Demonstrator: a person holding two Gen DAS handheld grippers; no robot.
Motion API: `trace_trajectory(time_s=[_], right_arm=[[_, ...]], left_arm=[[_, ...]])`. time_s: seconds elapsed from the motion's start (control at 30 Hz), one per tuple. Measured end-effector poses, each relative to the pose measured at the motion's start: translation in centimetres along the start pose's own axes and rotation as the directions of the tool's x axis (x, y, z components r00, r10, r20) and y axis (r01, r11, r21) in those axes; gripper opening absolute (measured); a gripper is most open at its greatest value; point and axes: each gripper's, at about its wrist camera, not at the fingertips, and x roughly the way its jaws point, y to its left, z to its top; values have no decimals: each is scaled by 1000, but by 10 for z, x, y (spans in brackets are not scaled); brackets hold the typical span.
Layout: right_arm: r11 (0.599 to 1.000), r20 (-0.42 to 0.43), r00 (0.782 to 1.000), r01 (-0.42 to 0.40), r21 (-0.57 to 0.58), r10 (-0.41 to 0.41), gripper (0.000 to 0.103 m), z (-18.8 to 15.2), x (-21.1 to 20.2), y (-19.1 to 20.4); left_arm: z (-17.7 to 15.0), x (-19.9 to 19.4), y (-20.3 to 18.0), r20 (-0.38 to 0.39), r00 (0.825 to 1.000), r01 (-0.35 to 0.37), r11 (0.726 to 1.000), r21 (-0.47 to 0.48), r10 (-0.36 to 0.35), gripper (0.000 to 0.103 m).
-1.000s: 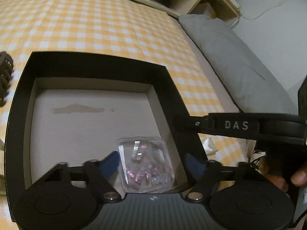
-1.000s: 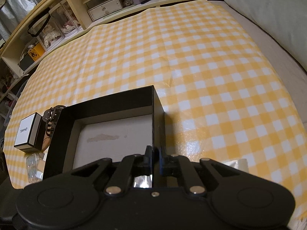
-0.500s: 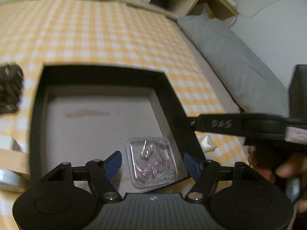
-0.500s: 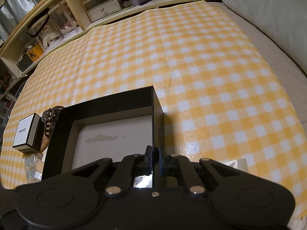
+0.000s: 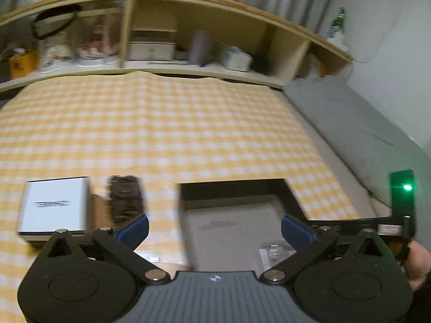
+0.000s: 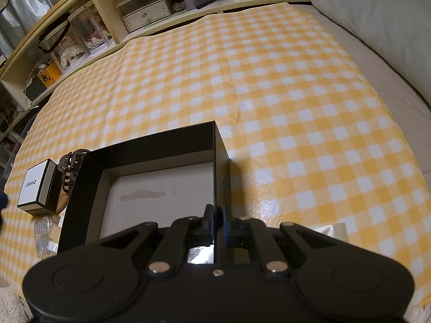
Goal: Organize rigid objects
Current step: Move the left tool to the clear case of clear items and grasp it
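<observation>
An open black box with a pale floor sits on the yellow checked cloth. A clear plastic case lies in its near right corner. My left gripper hovers above and behind the box's left wall. Its jaws are opening wide with nothing between the blue fingertips. The view is blurred. My right gripper is shut on the right wall of the black box. Left of the box stand a white box with black sides and a dark hair claw.
A crinkled clear plastic item lies near the box's front left corner. A grey pillow runs along the right. Wooden shelves full of items line the far edge of the cloth. A person's hand holds the right gripper.
The left gripper let go of the clear case inside the box, rose and drew back, and its jaws spread wider. The right gripper has kept still on the box wall.
</observation>
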Motion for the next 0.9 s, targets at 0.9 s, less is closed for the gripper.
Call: trace_trajectory(time_s=[0.9], right_arm=[[999, 6, 999, 49, -9, -49, 7, -2, 5, 6]], left_arm=[[-53, 78, 133, -341, 881, -395, 906, -150, 328, 96]])
